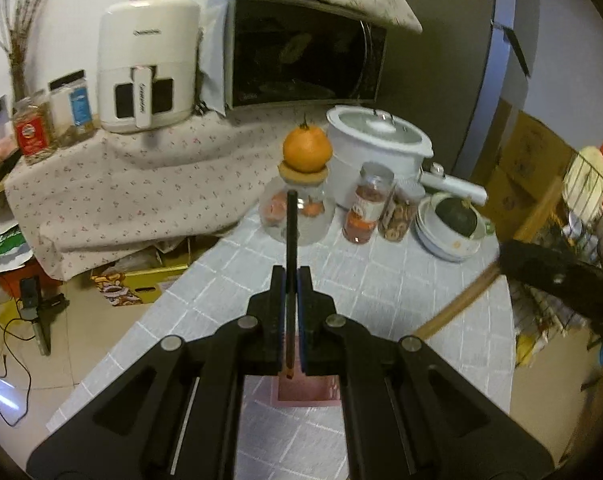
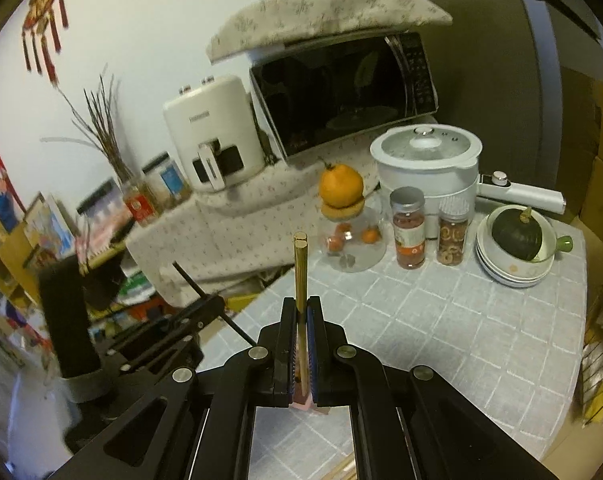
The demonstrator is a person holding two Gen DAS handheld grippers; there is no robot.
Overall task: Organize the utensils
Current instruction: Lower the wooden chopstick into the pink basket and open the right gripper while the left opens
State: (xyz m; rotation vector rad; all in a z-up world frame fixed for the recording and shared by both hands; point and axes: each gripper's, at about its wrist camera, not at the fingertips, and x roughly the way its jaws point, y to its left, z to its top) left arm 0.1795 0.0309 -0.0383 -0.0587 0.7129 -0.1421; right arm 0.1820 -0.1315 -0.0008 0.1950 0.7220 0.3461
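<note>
Pressed together at the near edge of each wrist view, both tools are seen pinching utensils. By the left tool [image 1: 289,280] a slim black chopstick [image 1: 291,236] is held, pointing away toward the far glass jar topped with an orange fruit [image 1: 307,150]. By the right tool [image 2: 301,312] a pair of pale wooden chopsticks [image 2: 300,268] is clamped, ends up and forward. Beneath both tools a small pink rectangular container [image 1: 307,394] is glimpsed on the grey tiled counter [image 2: 441,320]; what it holds cannot be told. More pale sticks appear to lie at the near edge of the right wrist view. At the far side stand two spice jars, a white lidded pot [image 2: 427,160] and stacked bowls with a dark squash. The task is judged to be midway: utensils are lifted but not yet placed, and setting them into a holder remains.
</note>
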